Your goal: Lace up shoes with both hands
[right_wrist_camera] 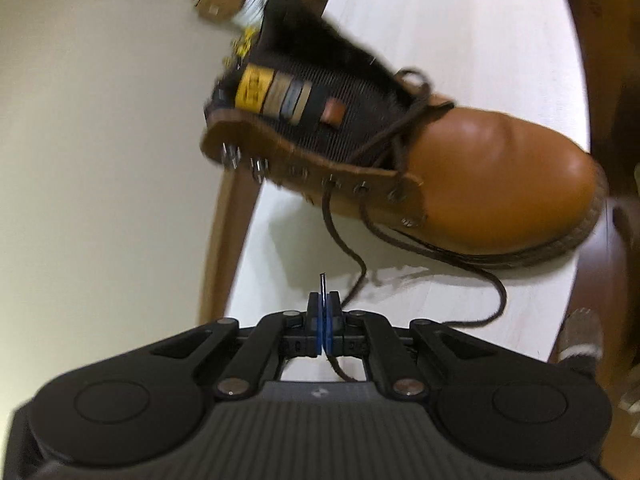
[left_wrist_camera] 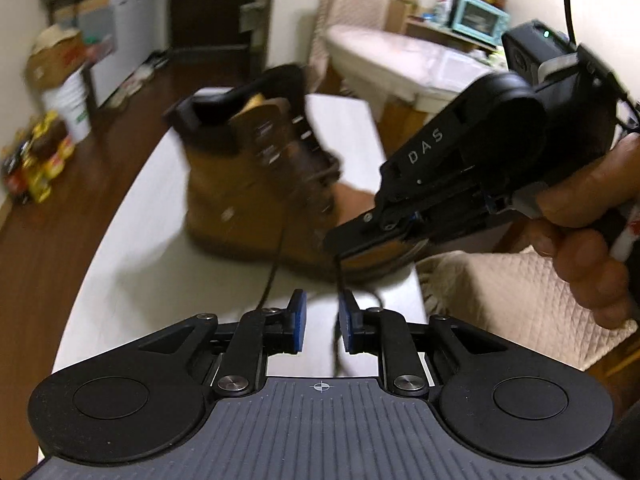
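A tan leather boot (left_wrist_camera: 256,184) stands on the white table (left_wrist_camera: 120,280), blurred in the left wrist view. In the right wrist view the boot (right_wrist_camera: 480,184) lies with its toe to the right, and its dark brown lace (right_wrist_camera: 348,248) trails from an eyelet. My right gripper (right_wrist_camera: 324,308) is shut on the lace's end, whose stiff tip pokes out above the pads. The left wrist view has the right gripper (left_wrist_camera: 340,248) in a hand, before the boot's toe, the lace (left_wrist_camera: 335,332) hanging from it. My left gripper (left_wrist_camera: 322,312) is open below; the lace runs between its jaws, close by the right pad.
Wooden floor (left_wrist_camera: 60,220) lies left of the table, with a white bucket (left_wrist_camera: 72,100) and several bottles (left_wrist_camera: 40,160). A quilted cover (left_wrist_camera: 500,292) sits right of the table, a white tub (left_wrist_camera: 400,56) and a teal oven (left_wrist_camera: 480,20) behind.
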